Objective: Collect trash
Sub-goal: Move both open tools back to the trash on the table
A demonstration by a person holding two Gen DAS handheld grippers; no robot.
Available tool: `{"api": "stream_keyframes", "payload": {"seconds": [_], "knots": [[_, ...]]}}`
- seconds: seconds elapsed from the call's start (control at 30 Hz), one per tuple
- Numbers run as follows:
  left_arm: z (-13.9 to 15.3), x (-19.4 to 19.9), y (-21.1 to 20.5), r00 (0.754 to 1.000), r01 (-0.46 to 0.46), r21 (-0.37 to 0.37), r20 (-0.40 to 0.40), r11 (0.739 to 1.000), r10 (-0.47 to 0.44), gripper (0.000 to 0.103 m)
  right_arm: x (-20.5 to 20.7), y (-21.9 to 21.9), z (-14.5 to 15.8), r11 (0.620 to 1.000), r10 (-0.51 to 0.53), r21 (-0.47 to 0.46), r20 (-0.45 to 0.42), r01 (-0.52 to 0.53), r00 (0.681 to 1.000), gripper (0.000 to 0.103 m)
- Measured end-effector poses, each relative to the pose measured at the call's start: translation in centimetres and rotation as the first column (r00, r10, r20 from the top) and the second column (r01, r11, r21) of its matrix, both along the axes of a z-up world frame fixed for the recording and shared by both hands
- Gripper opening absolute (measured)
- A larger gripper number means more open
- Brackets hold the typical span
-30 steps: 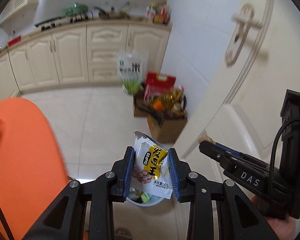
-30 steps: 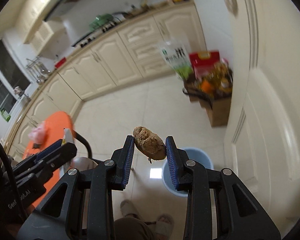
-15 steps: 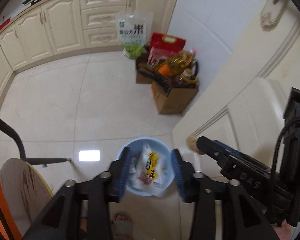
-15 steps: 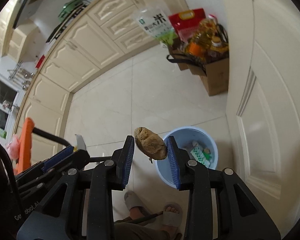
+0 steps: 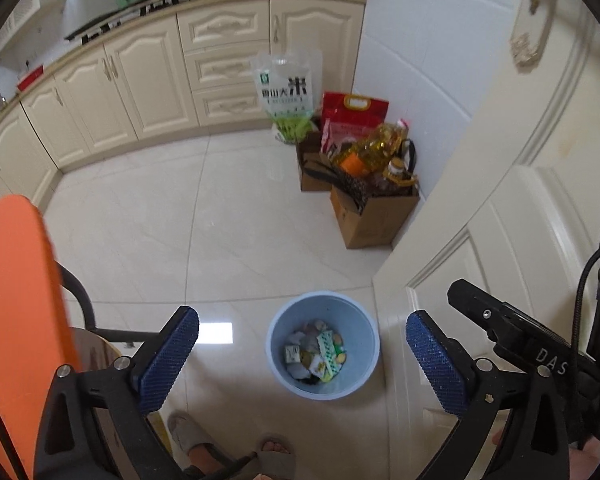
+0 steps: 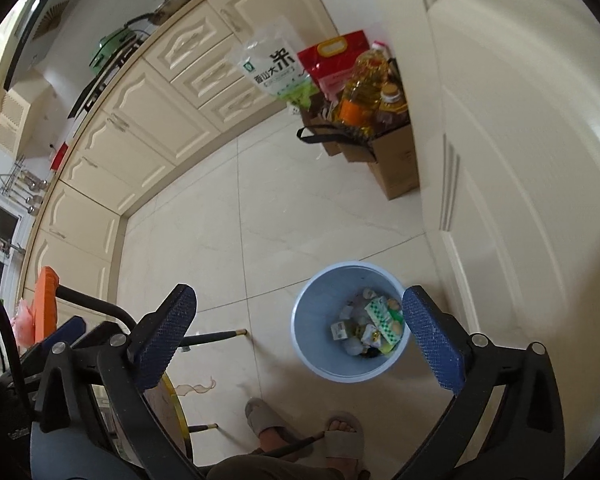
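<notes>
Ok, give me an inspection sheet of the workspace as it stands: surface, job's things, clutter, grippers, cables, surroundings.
Surface: glossy cream floor tiles, no loose litter seen.
Job's things: round light-blue plastic bin on the floor by the door, holding mixed wrappers.
Clutter: brown cardboard boxes with oil bottles, a red bag and a green-and-white rice bag in the corner.
Grippers: left gripper and right gripper both over the bin; their jaws have just been opening, wide, nothing between them.
Cables: black cable on the right gripper's body.
Surroundings: cream kitchen cabinets, cream panelled door, orange chair back, person's slippered feet.
</notes>
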State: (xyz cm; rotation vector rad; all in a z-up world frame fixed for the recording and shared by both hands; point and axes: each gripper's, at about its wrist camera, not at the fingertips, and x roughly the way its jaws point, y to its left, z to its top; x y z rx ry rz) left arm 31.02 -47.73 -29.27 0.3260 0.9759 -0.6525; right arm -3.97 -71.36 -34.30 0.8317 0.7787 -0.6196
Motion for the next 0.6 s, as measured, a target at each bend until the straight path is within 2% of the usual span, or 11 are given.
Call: {"api": "stream_keyframes", "payload": {"seconds": [0.17,0.33,0.6], "knots": [[3.2,-3.7,3.3,0.998,-0.013,-0.058,0.066,0.998,0.016,0.102,-0.9,2.1,3.4,0.999,-0.004,-0.051,0.021,0.005,1.000,0.103],[7.0,-7.5,8.0,0.989,-0.024,-0.132,0.144,0.991,0.043,0.102,-1.4,5.3,8.3,0.992,0.019,-0.124,0.068,-0.011,0.997,0.103],[11.8,-14.3,19.8,0.957,-0.085,-0.261,0.247,0.962,0.152,0.102,-0.7,13.0,16.7,0.960,0.111,-0.272,0.138,-0.070,0.984,0.103]]}}
